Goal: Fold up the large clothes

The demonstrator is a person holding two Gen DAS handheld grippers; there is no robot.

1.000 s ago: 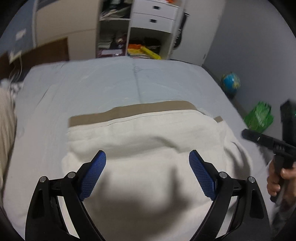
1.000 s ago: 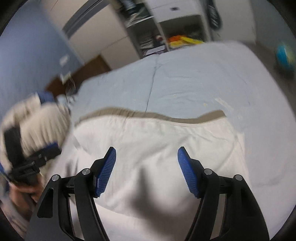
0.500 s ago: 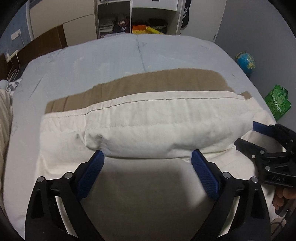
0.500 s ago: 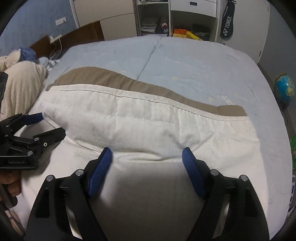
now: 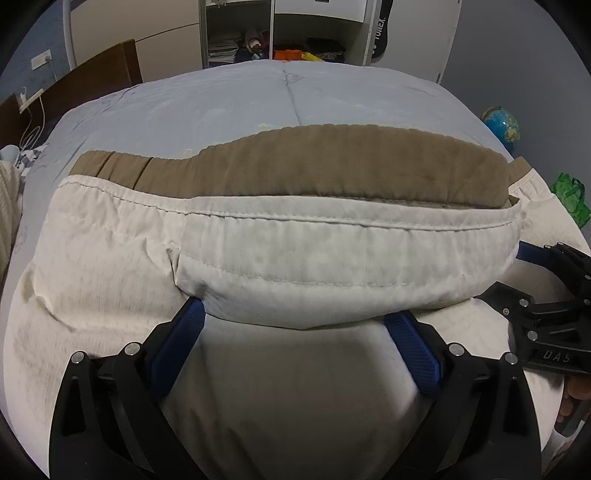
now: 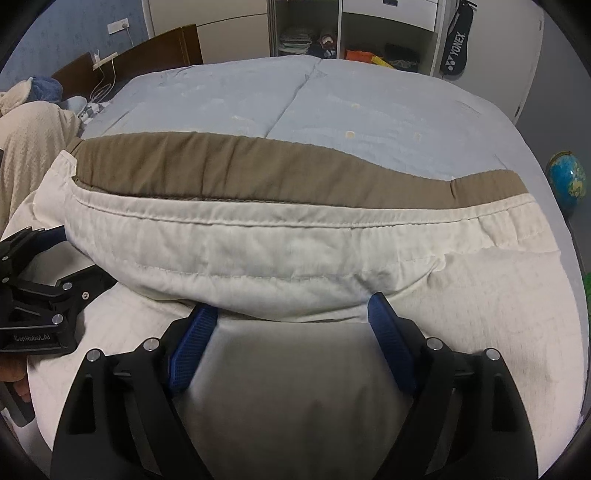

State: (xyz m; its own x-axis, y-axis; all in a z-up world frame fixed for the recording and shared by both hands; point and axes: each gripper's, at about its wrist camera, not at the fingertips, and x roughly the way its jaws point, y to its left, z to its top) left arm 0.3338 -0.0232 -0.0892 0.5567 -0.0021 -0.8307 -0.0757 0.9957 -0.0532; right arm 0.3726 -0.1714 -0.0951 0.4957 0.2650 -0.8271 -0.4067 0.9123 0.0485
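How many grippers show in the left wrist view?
2: the left gripper at the bottom, fingertips under the cream garment's folded edge, and the right gripper at the right edge.

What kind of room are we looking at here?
Most likely a bedroom: a wide bed under a pale blue cover, a dark wooden headboard at its far end, and white shelves and drawers holding folded clothes behind it.

Cream garment [image 5: 332, 258] with tan band, pale-blue bedspread [image 5: 258, 110].
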